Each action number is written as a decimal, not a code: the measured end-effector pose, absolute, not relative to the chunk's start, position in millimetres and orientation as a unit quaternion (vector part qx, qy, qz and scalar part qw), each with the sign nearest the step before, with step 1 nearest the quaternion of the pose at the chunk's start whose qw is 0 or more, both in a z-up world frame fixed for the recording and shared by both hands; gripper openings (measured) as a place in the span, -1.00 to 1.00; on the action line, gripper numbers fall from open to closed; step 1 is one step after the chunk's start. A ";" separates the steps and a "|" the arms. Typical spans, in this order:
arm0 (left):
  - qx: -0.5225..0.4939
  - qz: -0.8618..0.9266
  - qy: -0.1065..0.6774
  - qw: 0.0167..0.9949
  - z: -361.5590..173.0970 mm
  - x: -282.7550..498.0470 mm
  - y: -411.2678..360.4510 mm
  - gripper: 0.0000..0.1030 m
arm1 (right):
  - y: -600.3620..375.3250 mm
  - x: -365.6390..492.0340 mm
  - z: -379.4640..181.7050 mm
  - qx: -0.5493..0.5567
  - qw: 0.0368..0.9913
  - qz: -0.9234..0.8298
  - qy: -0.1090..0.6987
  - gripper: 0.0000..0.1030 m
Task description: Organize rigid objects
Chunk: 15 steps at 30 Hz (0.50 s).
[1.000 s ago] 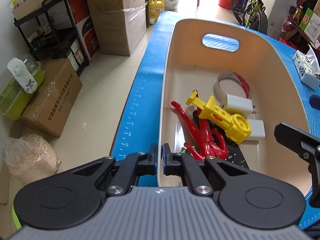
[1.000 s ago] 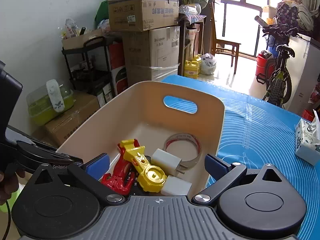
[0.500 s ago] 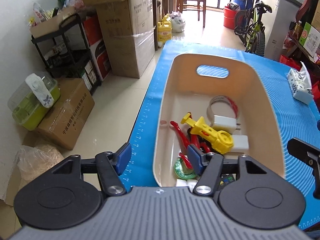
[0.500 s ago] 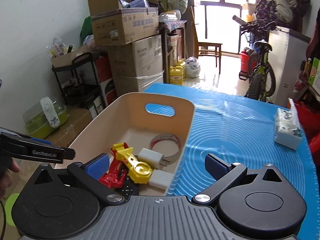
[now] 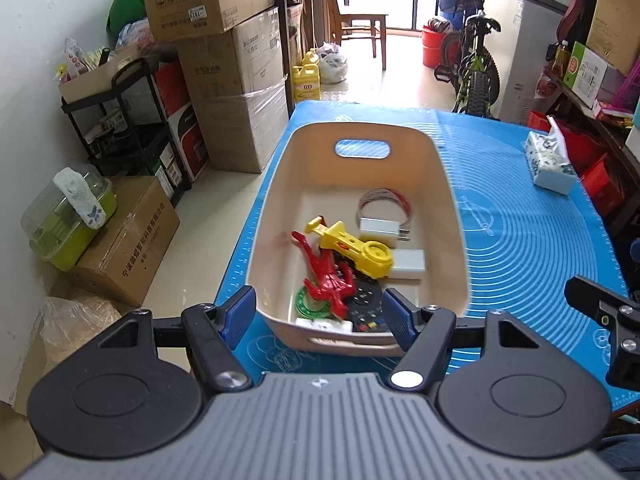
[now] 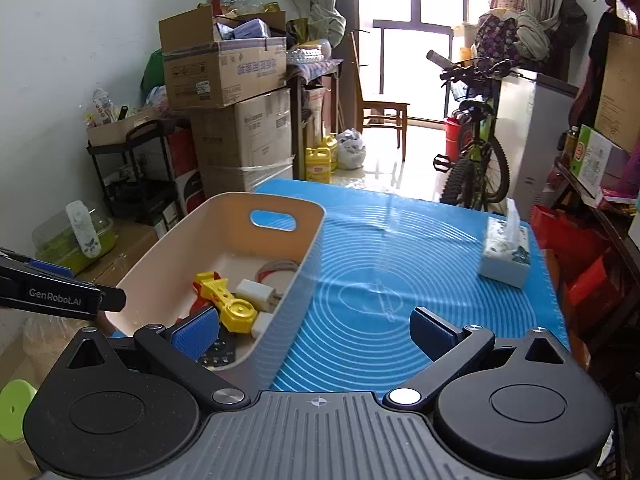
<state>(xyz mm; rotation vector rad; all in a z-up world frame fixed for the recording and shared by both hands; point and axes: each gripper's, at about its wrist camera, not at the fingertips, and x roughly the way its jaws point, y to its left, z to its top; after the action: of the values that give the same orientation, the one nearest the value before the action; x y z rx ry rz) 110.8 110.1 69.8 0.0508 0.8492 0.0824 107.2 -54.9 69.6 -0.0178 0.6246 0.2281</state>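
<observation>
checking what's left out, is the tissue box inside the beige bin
No, the tissue box sits on the blue mat, apart from the beige bin.

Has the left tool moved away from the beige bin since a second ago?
Yes. The left tool has pulled back and up from the beige bin, its jaws opening, nothing between them.

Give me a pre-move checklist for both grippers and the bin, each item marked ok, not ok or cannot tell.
1. Left gripper empty: ok, its jaws are opening with nothing between the pads.
2. Right gripper empty: ok, jaws wide apart, nothing held.
3. Beige bin upright on the blue mat: ok.
4. Yellow toy, red toy and white charger inside the bin: ok.
5. No loose rigid items left on the mat: cannot tell; only a tissue pack shows, and the near edge is hidden.
</observation>
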 end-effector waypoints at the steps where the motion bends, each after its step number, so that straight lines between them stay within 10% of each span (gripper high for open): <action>1: 0.023 0.039 0.409 0.911 71.5 106.3 107.7 0.37 | -58.5 103.0 70.4 -0.007 0.945 0.111 0.307 0.95; 15: 0.050 0.031 0.371 0.927 87.4 46.3 47.7 0.36 | -106.5 39.9 78.0 0.020 0.949 0.101 0.298 0.95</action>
<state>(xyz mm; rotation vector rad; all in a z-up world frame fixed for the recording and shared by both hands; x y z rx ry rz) 46.3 47.7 87.4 0.1033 0.7613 0.0632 39.9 -106.5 78.0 0.0410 0.6058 0.2056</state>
